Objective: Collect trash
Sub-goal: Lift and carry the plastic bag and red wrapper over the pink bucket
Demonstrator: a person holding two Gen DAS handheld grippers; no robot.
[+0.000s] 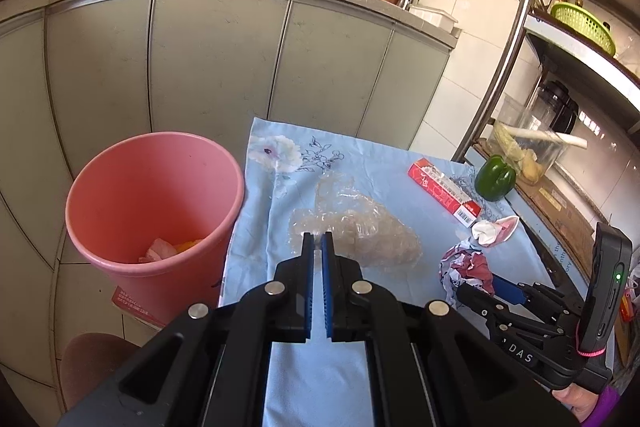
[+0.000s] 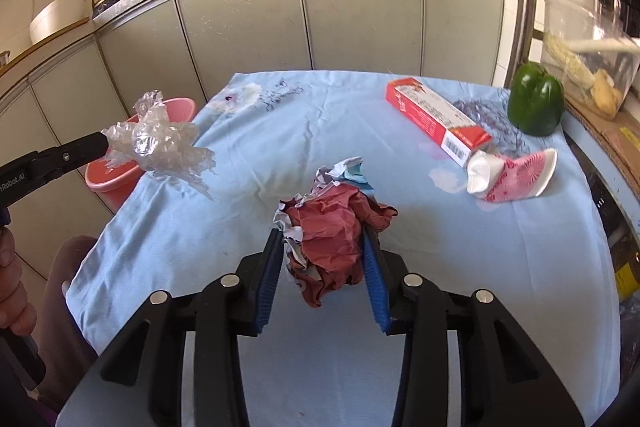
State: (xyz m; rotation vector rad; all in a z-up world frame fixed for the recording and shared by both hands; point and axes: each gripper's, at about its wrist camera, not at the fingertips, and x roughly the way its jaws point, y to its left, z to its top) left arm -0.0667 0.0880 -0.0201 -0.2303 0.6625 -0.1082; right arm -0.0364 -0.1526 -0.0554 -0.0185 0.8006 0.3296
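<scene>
White letters "DAS" are showing on the black body of the right gripper, seen from the left wrist view, to the right of the long red and white cardboard box. In the right wrist view, white lettering ending "nRobot.AI" is running along the black arm of the left gripper. The long box is carrying a barcode and print too small to read.

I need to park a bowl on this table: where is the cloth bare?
Bare: the far-left cloth between the flower print and red box, and the near strip beside the right gripper. Crowded: the right side, with box, crushed cup, green pepper and crumpled paper.
</scene>
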